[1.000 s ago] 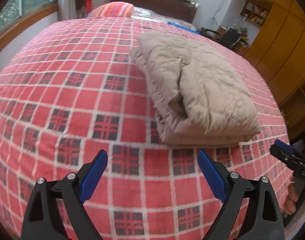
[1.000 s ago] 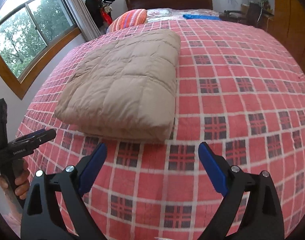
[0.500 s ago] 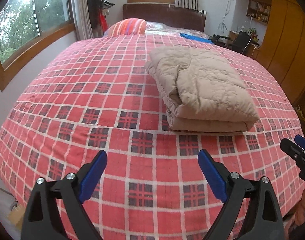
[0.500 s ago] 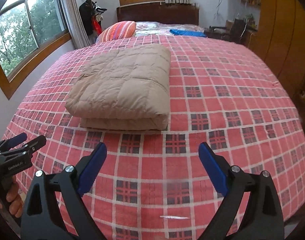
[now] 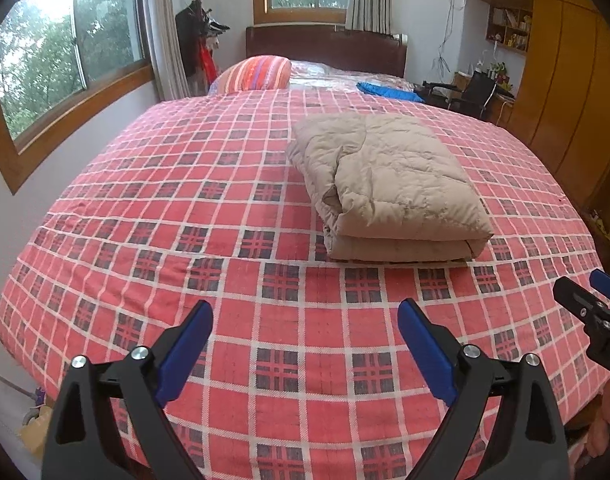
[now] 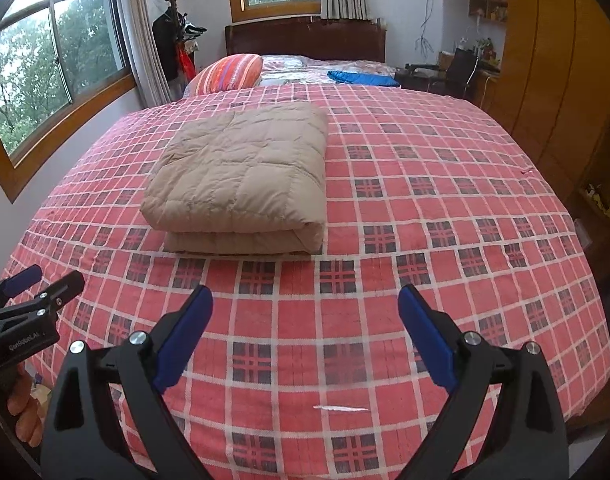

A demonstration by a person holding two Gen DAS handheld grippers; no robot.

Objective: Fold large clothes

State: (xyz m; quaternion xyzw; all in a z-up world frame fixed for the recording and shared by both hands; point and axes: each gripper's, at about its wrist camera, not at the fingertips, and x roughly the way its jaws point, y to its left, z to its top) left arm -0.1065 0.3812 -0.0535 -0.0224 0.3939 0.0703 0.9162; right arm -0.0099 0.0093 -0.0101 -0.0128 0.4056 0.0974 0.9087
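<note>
A beige quilted garment [image 5: 389,184] lies folded into a thick rectangle on the red plaid bed cover [image 5: 185,208]; the right wrist view shows the garment [image 6: 245,176] left of centre. My left gripper [image 5: 305,348] is open and empty, held well back above the bed's near edge. My right gripper [image 6: 305,340] is open and empty too, equally far back from the folded bundle. Each gripper appears at the edge of the other's view: the right gripper [image 5: 593,300] and the left gripper [image 6: 37,286], with a hand [image 6: 23,412] below it.
A striped pillow [image 5: 257,74] and a blue cloth [image 5: 389,92] lie at the bed's head by the dark headboard [image 5: 325,46]. Windows [image 5: 65,60] line the left wall, wooden wardrobes [image 5: 565,80] the right. A coat stand [image 5: 195,40] occupies the corner.
Both grippers have pulled back and risen away from the folded garment, which now looks smaller and farther off. The garment has not moved.
</note>
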